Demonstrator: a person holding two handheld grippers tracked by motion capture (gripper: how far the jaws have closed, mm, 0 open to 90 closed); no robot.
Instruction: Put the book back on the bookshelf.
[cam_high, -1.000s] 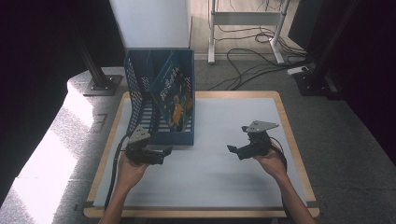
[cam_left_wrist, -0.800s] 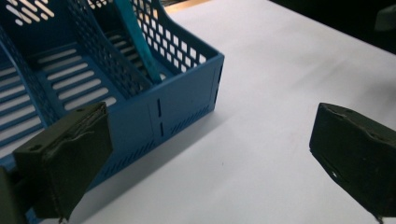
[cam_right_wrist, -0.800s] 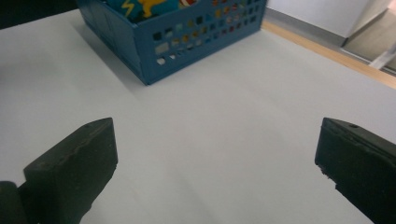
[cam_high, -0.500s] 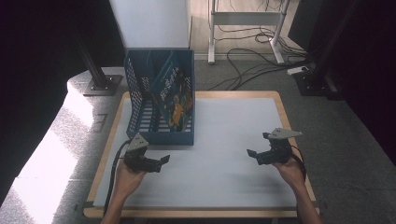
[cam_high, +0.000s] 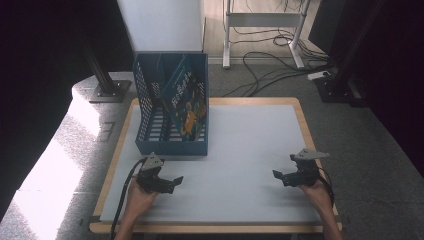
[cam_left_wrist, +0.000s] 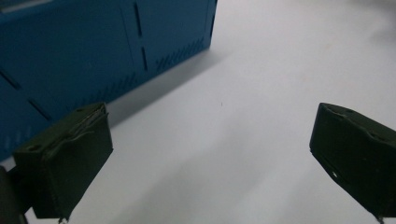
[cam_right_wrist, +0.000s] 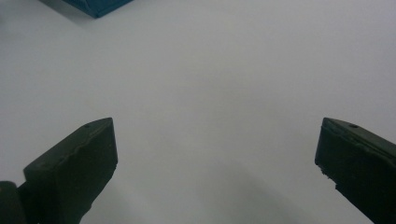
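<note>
Since a second ago both hands have drawn back toward the near edge and apart. The left gripper (cam_high: 176, 181) and right gripper (cam_high: 278, 175) are released, jaws wide, holding nothing. Farther off, the book (cam_high: 183, 102) stands inside the blue rack (cam_high: 172, 146). I judge it best to rest here, low and level.

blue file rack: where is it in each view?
High view: blue rack upper left of centre, on the white mat.
Left gripper view: its wall fills the upper left.
Right gripper view: one corner at the top left.
Shared landmark: the mat.
</note>
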